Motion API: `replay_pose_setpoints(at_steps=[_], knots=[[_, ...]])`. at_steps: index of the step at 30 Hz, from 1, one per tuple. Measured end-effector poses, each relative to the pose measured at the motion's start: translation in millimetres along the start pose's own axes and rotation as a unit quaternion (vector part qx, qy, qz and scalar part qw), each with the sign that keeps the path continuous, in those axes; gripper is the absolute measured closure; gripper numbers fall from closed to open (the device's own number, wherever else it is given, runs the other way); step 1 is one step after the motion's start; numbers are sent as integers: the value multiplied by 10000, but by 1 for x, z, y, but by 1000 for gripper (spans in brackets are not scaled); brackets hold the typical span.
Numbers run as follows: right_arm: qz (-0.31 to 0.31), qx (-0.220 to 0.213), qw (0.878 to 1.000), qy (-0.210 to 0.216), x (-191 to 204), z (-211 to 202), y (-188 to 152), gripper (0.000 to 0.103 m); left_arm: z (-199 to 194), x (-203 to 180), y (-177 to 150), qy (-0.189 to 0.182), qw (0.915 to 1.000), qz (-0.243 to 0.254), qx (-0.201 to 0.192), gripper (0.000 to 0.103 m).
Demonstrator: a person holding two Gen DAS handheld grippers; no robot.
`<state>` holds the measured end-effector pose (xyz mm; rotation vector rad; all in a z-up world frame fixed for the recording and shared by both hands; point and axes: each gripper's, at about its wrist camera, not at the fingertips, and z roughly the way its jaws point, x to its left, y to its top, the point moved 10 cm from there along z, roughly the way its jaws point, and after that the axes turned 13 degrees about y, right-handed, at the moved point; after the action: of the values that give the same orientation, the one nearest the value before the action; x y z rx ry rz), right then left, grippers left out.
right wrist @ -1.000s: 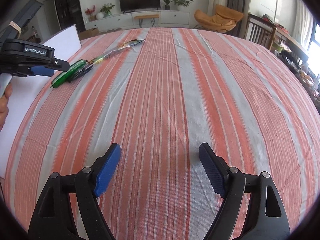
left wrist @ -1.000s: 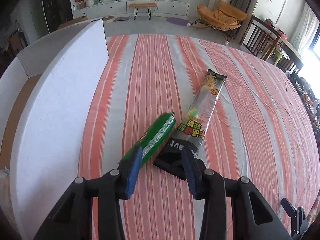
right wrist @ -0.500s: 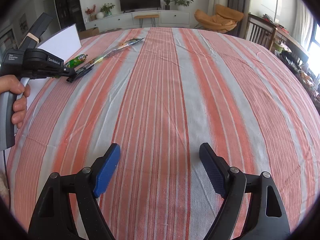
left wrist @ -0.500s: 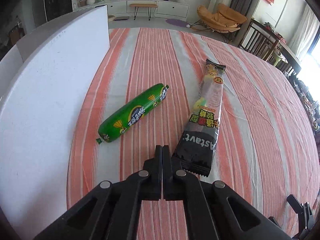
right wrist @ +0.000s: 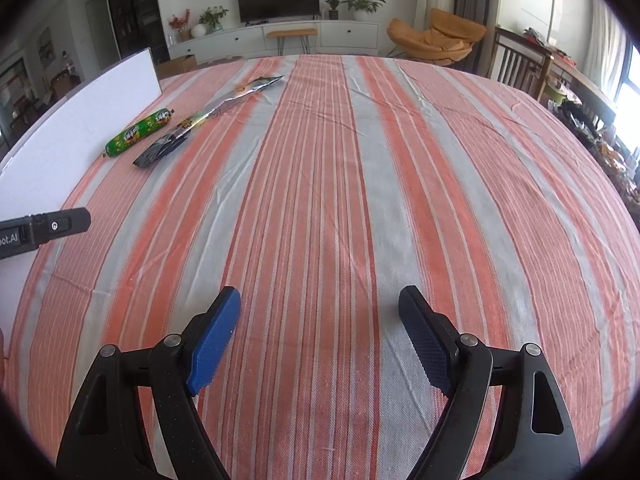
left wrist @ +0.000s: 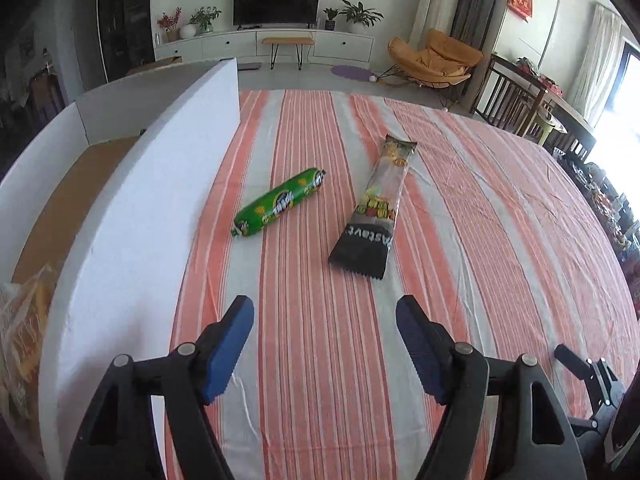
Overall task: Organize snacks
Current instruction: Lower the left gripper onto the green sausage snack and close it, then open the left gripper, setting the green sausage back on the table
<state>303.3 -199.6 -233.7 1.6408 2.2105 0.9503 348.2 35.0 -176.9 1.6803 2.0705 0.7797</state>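
Observation:
A green sausage snack (left wrist: 279,208) lies on the striped tablecloth beside a long dark snack packet (left wrist: 376,212). My left gripper (left wrist: 325,344) hovers short of both, its jaws opening with nothing between them. In the right wrist view the same green sausage (right wrist: 138,133) and dark packet (right wrist: 200,120) lie far off at the upper left. My right gripper (right wrist: 319,332) stands open over bare cloth, holding nothing. The body of the left gripper (right wrist: 44,229) shows at that view's left edge.
A white foam box wall (left wrist: 152,216) runs along the left side, with a cardboard floor (left wrist: 68,208) inside and a bagged snack (left wrist: 24,328) in its near corner. The same white wall (right wrist: 80,120) is at the left. Chairs and a TV cabinet stand beyond the table.
The left gripper pulled back from the two snacks, closing fully and then opening wide. The green sausage now lies free, apart from the packet. The right gripper stayed still.

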Motion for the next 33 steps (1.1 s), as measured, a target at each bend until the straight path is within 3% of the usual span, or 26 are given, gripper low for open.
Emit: replay_pose_setpoints(at_steps=[3, 6, 10, 13, 14, 16, 20, 28, 33], knots=[[4, -1, 10000, -7, 0, 1, 0, 19, 31, -11, 54, 46, 9992, 401, 30, 22], [6, -3, 10000, -1, 0, 1, 0, 19, 74, -13, 77, 274, 9961, 772, 325, 26], [44, -26, 10000, 38, -1, 0, 0, 19, 115, -9, 78, 255, 9938, 704, 817, 55], [63, -38, 10000, 59, -2, -1, 0, 19, 127, -3, 68, 213, 9935, 530, 984, 60], [63, -37, 10000, 59, -2, -1, 0, 19, 127, -2, 66, 197, 9939, 489, 964, 69], [64, -38, 10000, 61, -2, -1, -1, 19, 125, 3, 62, 305, 9950, 506, 808, 81], [73, -43, 9999, 72, -2, -1, 0, 19, 106, 7, 38, 223, 9959, 250, 843, 81], [125, -81, 9998, 148, -4, -3, -1, 19, 26, 6, -61, -8, 9977, 174, 657, 81], [80, -45, 9999, 78, -3, -2, -1, 19, -3, 4, -87, -3, 9996, 200, 211, 79]])
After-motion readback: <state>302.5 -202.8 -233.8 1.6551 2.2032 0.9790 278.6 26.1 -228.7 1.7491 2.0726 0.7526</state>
